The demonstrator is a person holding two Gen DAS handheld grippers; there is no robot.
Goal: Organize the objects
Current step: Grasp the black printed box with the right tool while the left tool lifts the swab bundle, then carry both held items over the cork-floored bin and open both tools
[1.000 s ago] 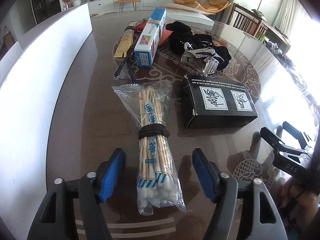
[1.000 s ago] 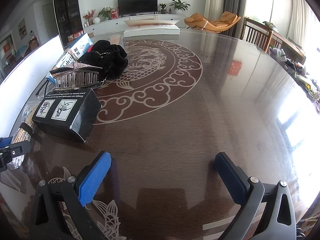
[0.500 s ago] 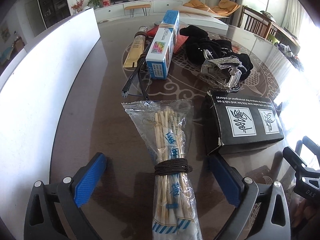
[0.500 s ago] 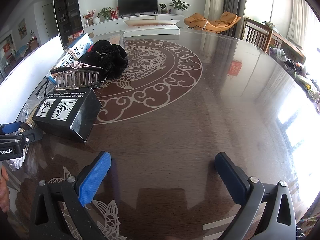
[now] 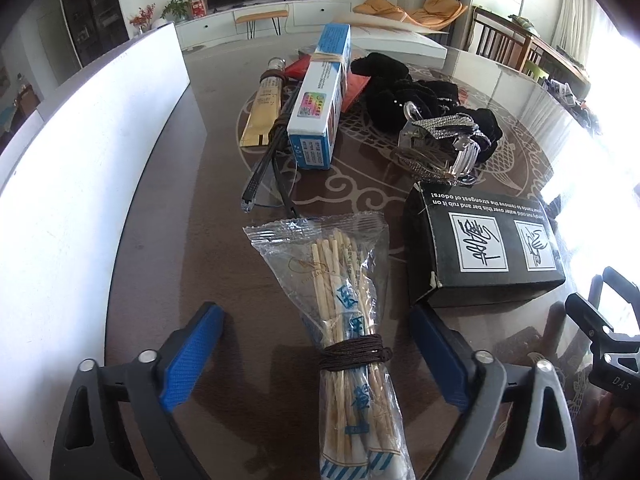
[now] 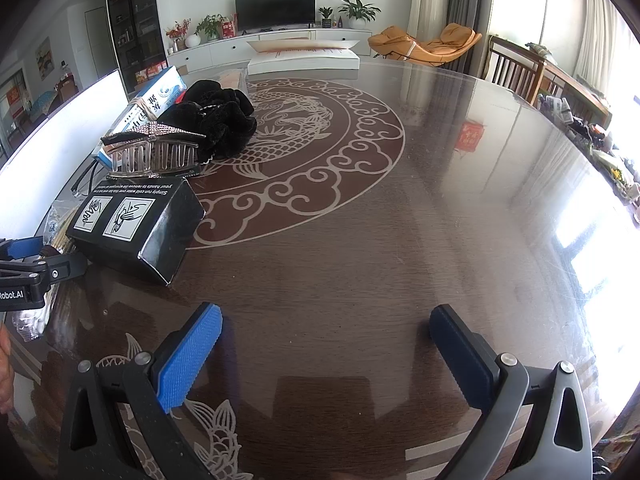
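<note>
In the left wrist view, the left gripper (image 5: 316, 354) fills the bottom of the frame, its blue-padded fingers (image 5: 192, 356) standing on either side of a bag of cotton swabs (image 5: 352, 320). The jaws are closing, but a gap shows between each pad and the bag, so nothing is clamped. The bag lies lengthwise on the dark worktop (image 5: 168, 240), running from the centre to the bottom edge, with a dark cord (image 5: 354, 354) wound around the sticks right between the fingers. Just right of the bag, at centre right, sits a black box (image 5: 484, 256) with white labels. Above it, a rhinestone hair claw (image 5: 440, 144) rests against a heap of black scrunchies (image 5: 404, 88). At upper centre a blue and white box (image 5: 320, 96) lies lengthwise, with a gold tube (image 5: 266, 108) just to its left and a pair of glasses (image 5: 268, 168) partly under its near end. A white panel (image 5: 80, 160) curves along the left side. Part of the right gripper (image 5: 604, 340) shows at the lower right edge.

In the right wrist view, the right gripper (image 6: 324, 356) hangs over bare worktop (image 6: 400, 240) at the bottom of the frame, jaws wide apart with nothing between them. The black box (image 6: 136, 228), hair claw (image 6: 154, 150) and scrunchies (image 6: 220, 116) sit at centre left. The left gripper (image 6: 24, 268) shows at the left edge, beside the swab bag (image 6: 38, 320).
</note>
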